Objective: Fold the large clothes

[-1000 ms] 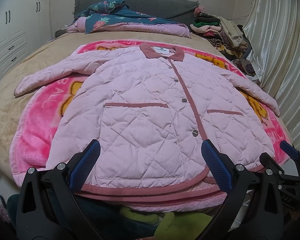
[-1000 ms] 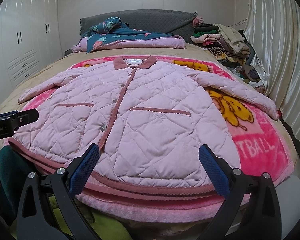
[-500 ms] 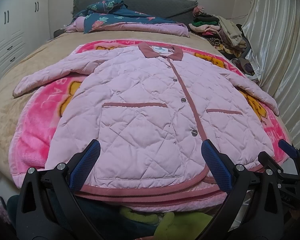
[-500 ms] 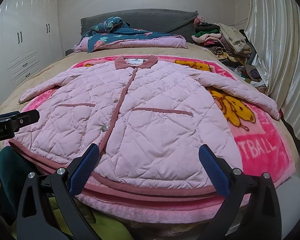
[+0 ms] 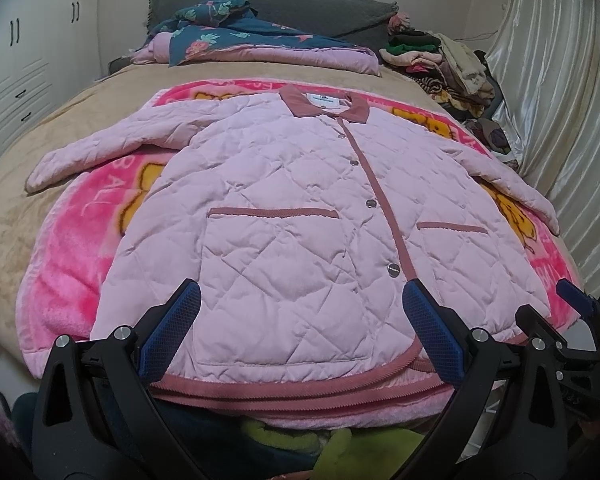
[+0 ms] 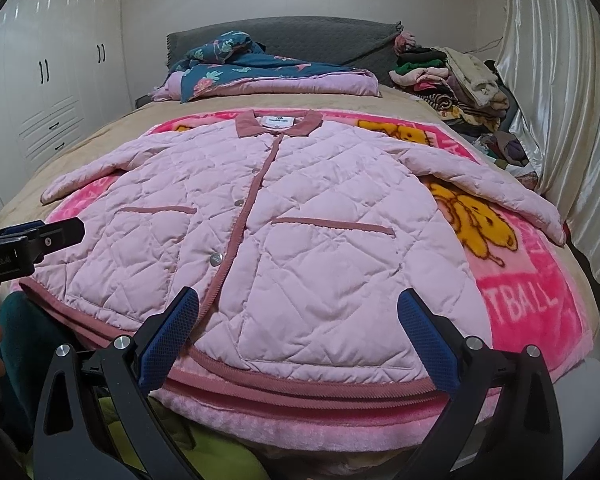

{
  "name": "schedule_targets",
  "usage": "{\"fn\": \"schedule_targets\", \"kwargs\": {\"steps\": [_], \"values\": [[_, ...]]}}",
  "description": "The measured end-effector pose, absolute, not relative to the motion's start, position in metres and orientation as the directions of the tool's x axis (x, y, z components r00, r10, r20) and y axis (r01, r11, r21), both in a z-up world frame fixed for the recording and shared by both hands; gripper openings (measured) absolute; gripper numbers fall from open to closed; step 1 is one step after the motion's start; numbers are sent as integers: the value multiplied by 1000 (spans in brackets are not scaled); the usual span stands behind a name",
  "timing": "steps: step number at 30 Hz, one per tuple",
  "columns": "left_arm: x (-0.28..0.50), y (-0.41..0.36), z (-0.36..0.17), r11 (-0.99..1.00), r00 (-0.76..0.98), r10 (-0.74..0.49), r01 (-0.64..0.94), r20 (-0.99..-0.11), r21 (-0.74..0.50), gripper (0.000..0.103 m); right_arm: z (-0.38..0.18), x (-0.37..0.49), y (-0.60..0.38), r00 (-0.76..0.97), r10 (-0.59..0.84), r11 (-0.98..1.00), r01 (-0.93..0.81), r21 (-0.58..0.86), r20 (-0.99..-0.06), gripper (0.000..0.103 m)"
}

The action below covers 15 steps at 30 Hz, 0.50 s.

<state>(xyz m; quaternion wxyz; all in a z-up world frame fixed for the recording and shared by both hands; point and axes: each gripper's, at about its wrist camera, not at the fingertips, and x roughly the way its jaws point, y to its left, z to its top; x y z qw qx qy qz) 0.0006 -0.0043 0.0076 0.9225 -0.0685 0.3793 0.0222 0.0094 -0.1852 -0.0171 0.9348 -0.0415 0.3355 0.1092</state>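
A large pink quilted jacket (image 5: pixel 292 216) with a dusty-rose collar and trim lies flat, face up and buttoned, on a bright pink cartoon blanket (image 5: pixel 76 256). Both sleeves are spread out sideways. It also shows in the right wrist view (image 6: pixel 308 224). My left gripper (image 5: pixel 300 320) is open and empty, hovering just above the hem on the jacket's left half. My right gripper (image 6: pixel 296 324) is open and empty, above the hem on the right half. The right gripper's fingertip shows at the left wrist view's right edge (image 5: pixel 576 300); the left gripper's body shows in the right wrist view (image 6: pixel 28 240).
The blanket lies on a tan bed cover (image 5: pixel 16 200). A folded floral quilt (image 5: pixel 236 36) sits at the headboard. A heap of clothes (image 6: pixel 456 76) lies at the far right beside a silvery curtain (image 6: pixel 560 80). White wardrobes (image 6: pixel 56 80) stand to the left. Green cloth (image 5: pixel 332 444) lies below the bed's edge.
Both grippers have edged slightly forward toward the hem. The jacket has not moved, and both grippers stay open.
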Motion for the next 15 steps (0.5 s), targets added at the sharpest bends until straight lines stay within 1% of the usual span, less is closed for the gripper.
{"fn": "schedule_targets", "kwargs": {"steps": [15], "values": [[28, 15, 11, 985, 717, 1, -120, -697, -122, 95, -4, 36, -175, 756, 193, 967, -254, -9, -626, 99]]}}
